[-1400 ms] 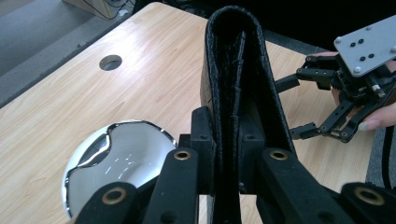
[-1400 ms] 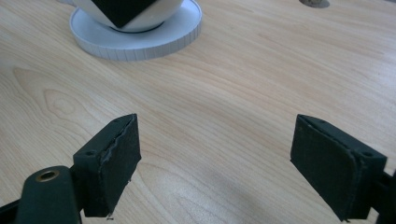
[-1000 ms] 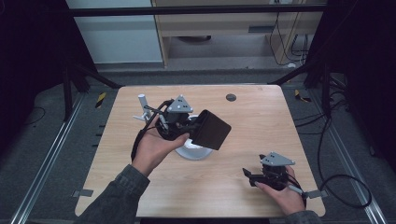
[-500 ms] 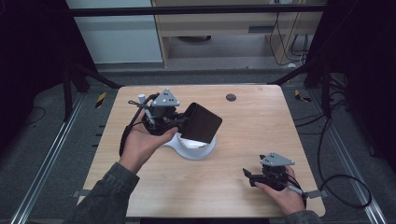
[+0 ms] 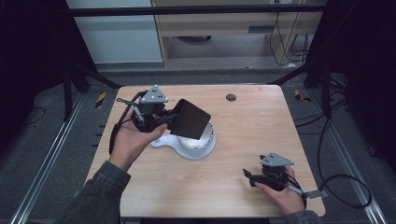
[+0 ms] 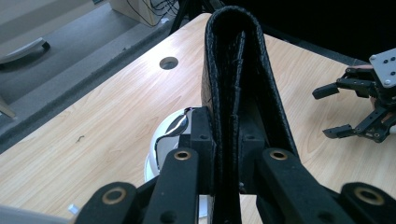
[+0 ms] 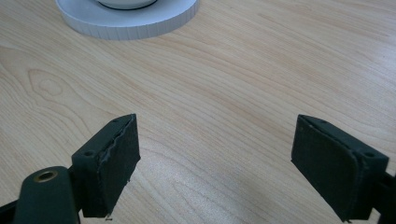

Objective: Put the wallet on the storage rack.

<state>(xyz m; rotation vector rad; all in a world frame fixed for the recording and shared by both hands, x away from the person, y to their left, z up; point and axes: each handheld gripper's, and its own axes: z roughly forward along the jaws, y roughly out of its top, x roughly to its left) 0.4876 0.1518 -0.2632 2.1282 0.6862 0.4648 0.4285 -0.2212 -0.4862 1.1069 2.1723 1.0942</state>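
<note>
A black folded leather wallet hangs in the air over the left part of a white round device on the wooden table. My left gripper is shut on the wallet's lower edge, held up by a hand at the table's left. In the left gripper view the wallet stands upright between the jaws, fold uppermost, with the white device below. My right gripper rests low at the front right, open, nothing between its pads. The device's rim lies ahead of it.
A small dark round hole sits in the tabletop near the far edge. Dark metal frame legs and cables stand on the floor around the table. Bare wood stretches between the device and the right gripper.
The left gripper has carried the wallet leftward and slightly toward the far side, uncovering more of the white device. The right gripper has stayed put.
</note>
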